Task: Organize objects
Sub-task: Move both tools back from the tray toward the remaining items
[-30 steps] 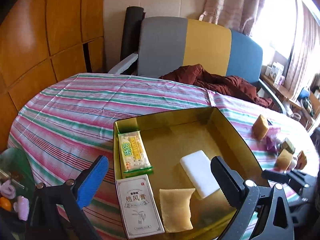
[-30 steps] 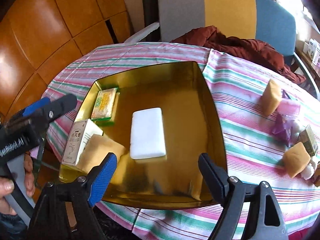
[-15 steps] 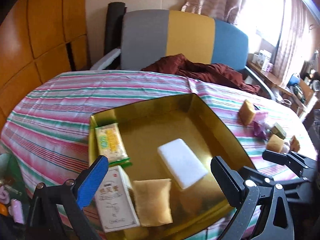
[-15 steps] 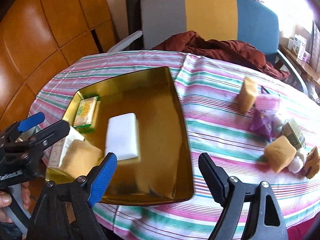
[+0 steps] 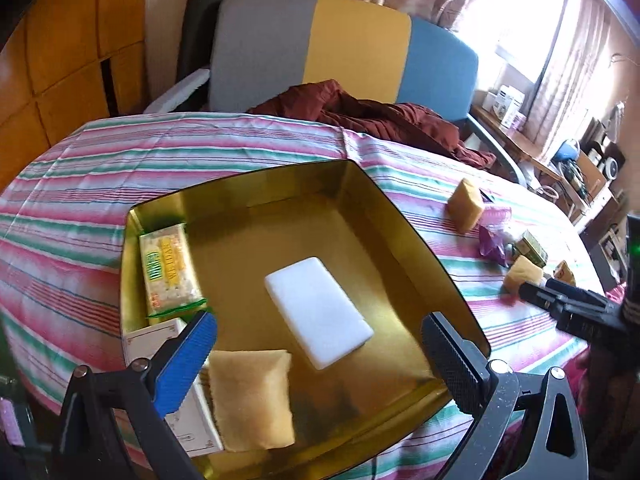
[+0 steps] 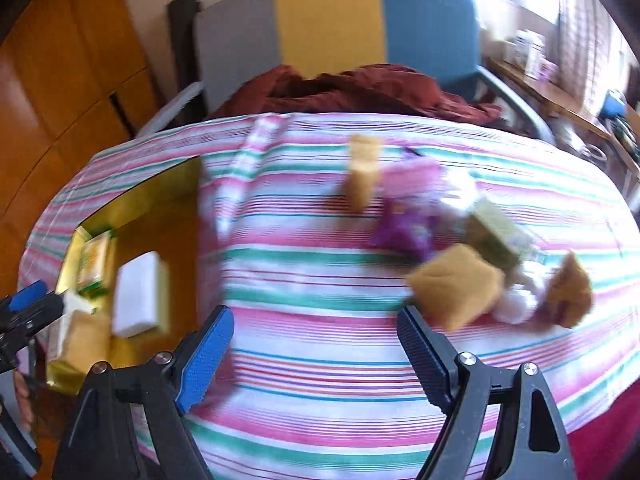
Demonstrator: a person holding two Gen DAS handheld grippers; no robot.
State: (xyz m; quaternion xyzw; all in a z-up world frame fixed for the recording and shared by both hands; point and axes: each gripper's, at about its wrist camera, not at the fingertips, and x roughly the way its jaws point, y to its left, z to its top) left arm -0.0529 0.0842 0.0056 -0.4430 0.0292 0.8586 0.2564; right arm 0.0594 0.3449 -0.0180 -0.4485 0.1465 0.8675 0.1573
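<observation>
With the right claw [image 6: 316, 354] spread wide and empty above the striped worktop [image 6: 320, 360], it is best lowered squarely over the nearest tan cushion-like packet [image 6: 456, 290] lying right of the shallow gold metal tray [image 5: 400, 216], avoiding the neighbouring clutter, while the open left claw [image 5: 320, 364] hovers over that tray.

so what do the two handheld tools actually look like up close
Both match: the left tool and the right tool each have a black plastic frame with triangular cut-outs and silver screws. Each has two long tapered fingers with ribbed pads, the left-hand pad bright blue, the other black. In the left wrist view, the right tool's body shows a small green light. No cables or sleeves are visible.
</observation>
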